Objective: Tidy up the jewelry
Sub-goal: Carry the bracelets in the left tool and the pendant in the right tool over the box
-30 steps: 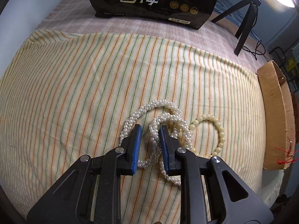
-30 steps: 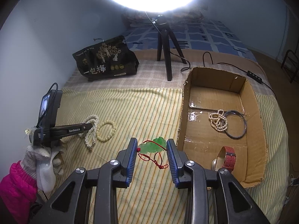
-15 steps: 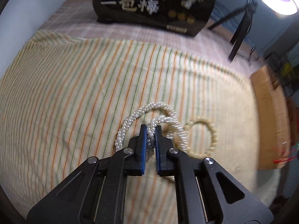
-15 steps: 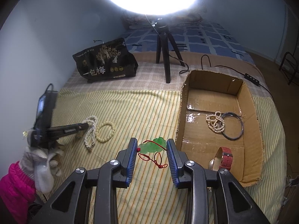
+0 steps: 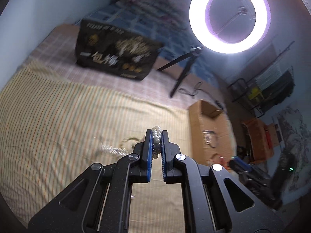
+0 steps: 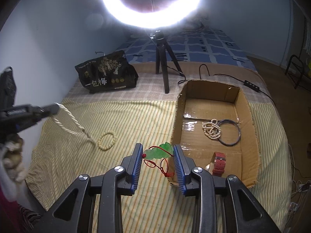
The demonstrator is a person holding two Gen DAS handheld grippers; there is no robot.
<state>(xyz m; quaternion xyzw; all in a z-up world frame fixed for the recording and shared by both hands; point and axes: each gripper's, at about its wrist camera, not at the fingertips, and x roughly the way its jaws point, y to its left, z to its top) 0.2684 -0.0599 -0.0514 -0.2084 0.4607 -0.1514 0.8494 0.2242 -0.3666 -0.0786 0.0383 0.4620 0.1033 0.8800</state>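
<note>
The left gripper (image 5: 157, 141) is clamped on a white pearl necklace (image 6: 67, 120), beads pinched between its blue pads (image 5: 148, 151), and holds it above the striped cloth (image 6: 120, 116) so that the strand hangs in a blurred loop, its lower end reaching down close to the cloth (whether it touches cannot be told). The right gripper (image 6: 157, 160) hovers with its jaws parted around nothing, a green pendant on a red cord (image 6: 159, 151) lying on the cloth beneath the gap.

The step in hand appears to be carrying the necklace to the cardboard box (image 6: 250, 116), where a smaller pearl piece (image 6: 210, 129), a dark bangle (image 6: 230, 133) and a red-strapped watch (image 6: 218, 163) already lie. The next move likely calls for lifting the dangling end clear of the box's near wall before letting go.

A cream bead bracelet (image 6: 107, 140) rests just beside the hanging strand and could be snagged. The right gripper and the pendant sit between necklace and box. Beyond stand a black snack bag (image 6: 107, 73) and a ring light (image 5: 229, 17) on its tripod (image 6: 165, 66), well apart from the path.
</note>
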